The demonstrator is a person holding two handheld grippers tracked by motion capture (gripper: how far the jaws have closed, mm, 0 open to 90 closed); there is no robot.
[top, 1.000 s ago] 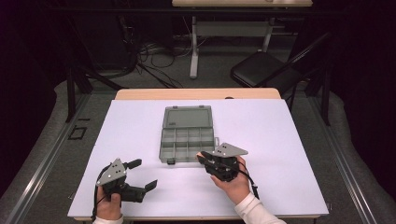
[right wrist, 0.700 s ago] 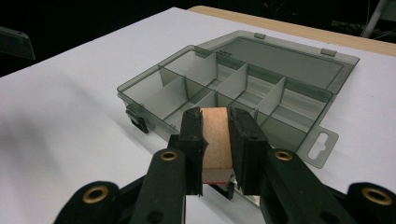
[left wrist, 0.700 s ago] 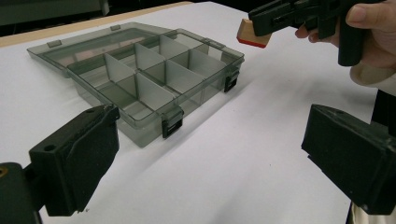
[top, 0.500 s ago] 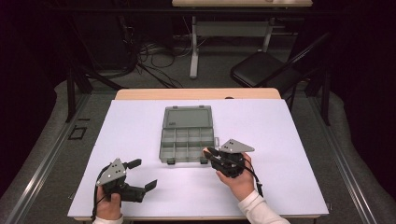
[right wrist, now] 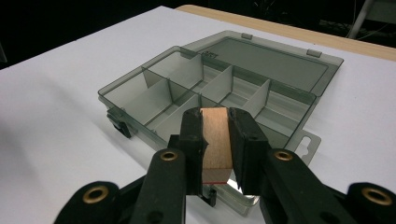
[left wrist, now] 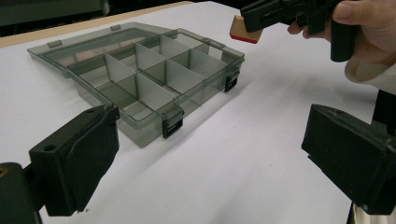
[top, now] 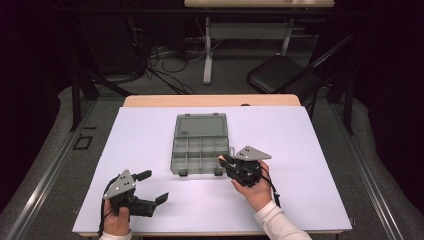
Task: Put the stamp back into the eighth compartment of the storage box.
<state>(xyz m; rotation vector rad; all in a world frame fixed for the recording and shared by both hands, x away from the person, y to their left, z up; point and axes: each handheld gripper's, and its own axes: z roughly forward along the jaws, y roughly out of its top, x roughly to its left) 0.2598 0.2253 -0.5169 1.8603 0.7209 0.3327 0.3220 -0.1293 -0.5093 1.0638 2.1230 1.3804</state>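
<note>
A smoky clear compartment box [top: 200, 145] lies open on the white table, its lid folded back; its divided cells [right wrist: 205, 93] look empty. My right gripper [top: 224, 161] hovers by the box's near right corner, shut on a small wooden block [right wrist: 215, 140] with a red bottom edge [left wrist: 243, 31]. My left gripper [top: 152, 186] rests low at the table's front left, jaws wide open, nothing between its pads [left wrist: 79, 158]. In the left gripper view the box [left wrist: 140, 79] lies ahead and the right gripper [left wrist: 261, 16] holds the block above the box's corner.
The white table top [top: 300, 150] has free room around the box. A wooden strip [top: 210, 101] edges the far side. Beyond the table stand a black chair [top: 280, 75] and cables on the floor.
My right gripper with the block has crept slightly toward the box's near right corner. The left gripper has stayed put.
</note>
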